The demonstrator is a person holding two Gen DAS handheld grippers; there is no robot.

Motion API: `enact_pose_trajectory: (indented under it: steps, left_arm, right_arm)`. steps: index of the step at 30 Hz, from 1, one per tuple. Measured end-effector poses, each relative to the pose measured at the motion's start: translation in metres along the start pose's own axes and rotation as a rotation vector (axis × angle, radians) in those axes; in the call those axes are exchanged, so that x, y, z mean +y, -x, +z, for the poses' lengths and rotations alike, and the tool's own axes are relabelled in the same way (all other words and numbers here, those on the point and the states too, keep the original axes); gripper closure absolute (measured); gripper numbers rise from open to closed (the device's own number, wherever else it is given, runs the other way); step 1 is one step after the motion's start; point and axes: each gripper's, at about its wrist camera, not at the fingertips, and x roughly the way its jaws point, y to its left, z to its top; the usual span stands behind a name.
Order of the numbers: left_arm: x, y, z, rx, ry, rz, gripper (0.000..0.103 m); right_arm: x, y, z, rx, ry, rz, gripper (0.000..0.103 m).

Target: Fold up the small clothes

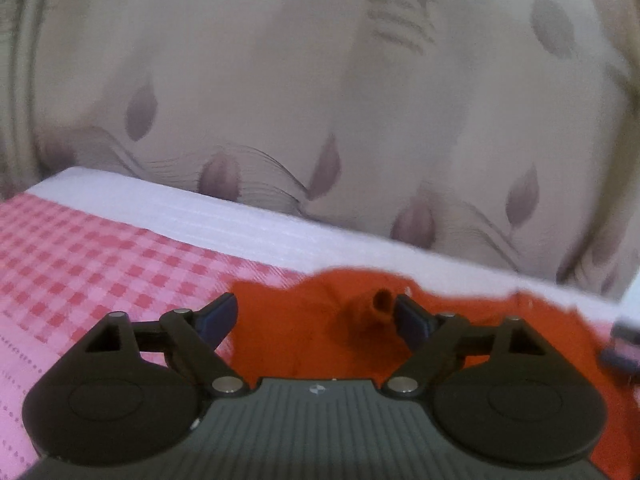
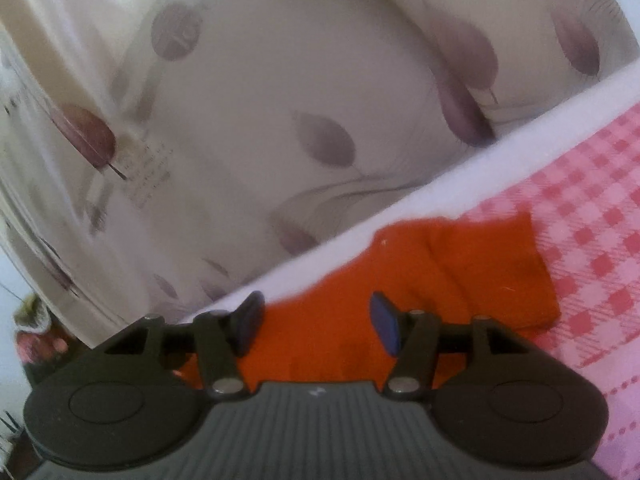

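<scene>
A small orange-red garment (image 1: 304, 332) lies on a pink checked cloth (image 1: 80, 264) near the table's far edge. My left gripper (image 1: 316, 316) is open just above it, its jaws wide apart over the cloth's bunched left part, with a small rolled fold (image 1: 380, 304) by the right finger. In the right wrist view the same garment (image 2: 460, 264) lies along the white table edge (image 2: 440, 184). My right gripper (image 2: 316, 320) is open over the garment's near part, empty.
A beige curtain with mauve leaf prints (image 1: 320, 100) hangs right behind the table and also shows in the right wrist view (image 2: 260, 100). The other gripper's tip (image 1: 624, 344) shows at the right edge of the left wrist view.
</scene>
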Motion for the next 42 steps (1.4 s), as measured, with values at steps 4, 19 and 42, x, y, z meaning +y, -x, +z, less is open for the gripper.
enact_pose_trajectory:
  steps: [4,19,42]
  left_arm:
    - [0.009,0.019,0.01,-0.103,0.043,0.06,0.016]
    - [-0.058,0.007,-0.017,0.077,-0.272,-0.17,0.011]
    - [0.064,0.026,-0.012,0.044,0.145,0.026,0.0]
  right_arm:
    - [-0.019,0.0,-0.004,-0.008,-0.071,-0.023,0.046]
    - [-0.035,0.002,-0.012,-0.038,-0.16,0.007,0.047]
    - [-0.03,0.005,-0.019,-0.073,-0.142,-0.02,0.046]
